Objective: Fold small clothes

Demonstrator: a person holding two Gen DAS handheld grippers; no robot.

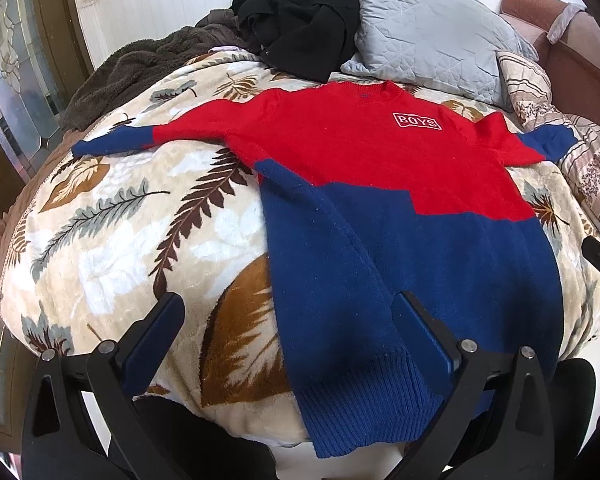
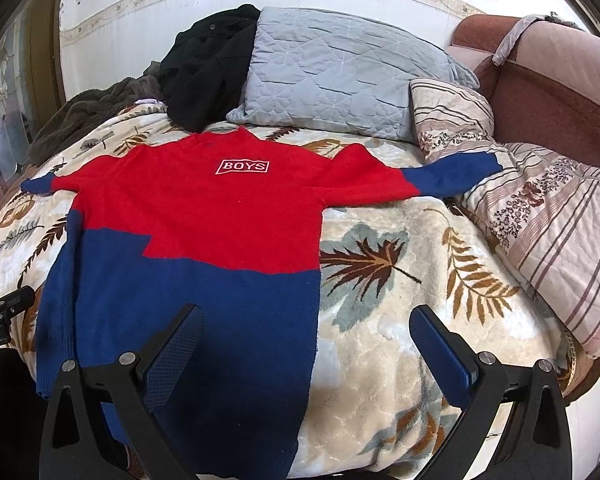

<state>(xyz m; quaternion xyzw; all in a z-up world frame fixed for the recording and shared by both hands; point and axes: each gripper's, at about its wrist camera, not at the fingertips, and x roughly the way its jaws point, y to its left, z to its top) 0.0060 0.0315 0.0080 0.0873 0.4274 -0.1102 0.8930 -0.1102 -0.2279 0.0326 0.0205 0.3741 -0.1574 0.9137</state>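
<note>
A small red and blue knit sweater (image 1: pixel 380 184) with a white "BOYS" patch lies flat and face up on the bed, both sleeves spread sideways. The same sweater (image 2: pixel 196 240) fills the left half of the right wrist view. My left gripper (image 1: pixel 290 312) hangs open over the sweater's lower left edge, one finger above the blanket and the other above the blue hem part. My right gripper (image 2: pixel 306 328) hangs open over the sweater's lower right edge, its left finger above blue knit and its right finger above the blanket. Neither holds anything.
A cream blanket with a leaf pattern (image 1: pixel 112 216) covers the bed. At the back lie a grey quilted pillow (image 2: pixel 332 80), a black garment heap (image 2: pixel 208 76), a brown fleece (image 1: pixel 132 72) and a striped floral quilt (image 2: pixel 548 224). A reddish sofa (image 2: pixel 552 80) stands at the right.
</note>
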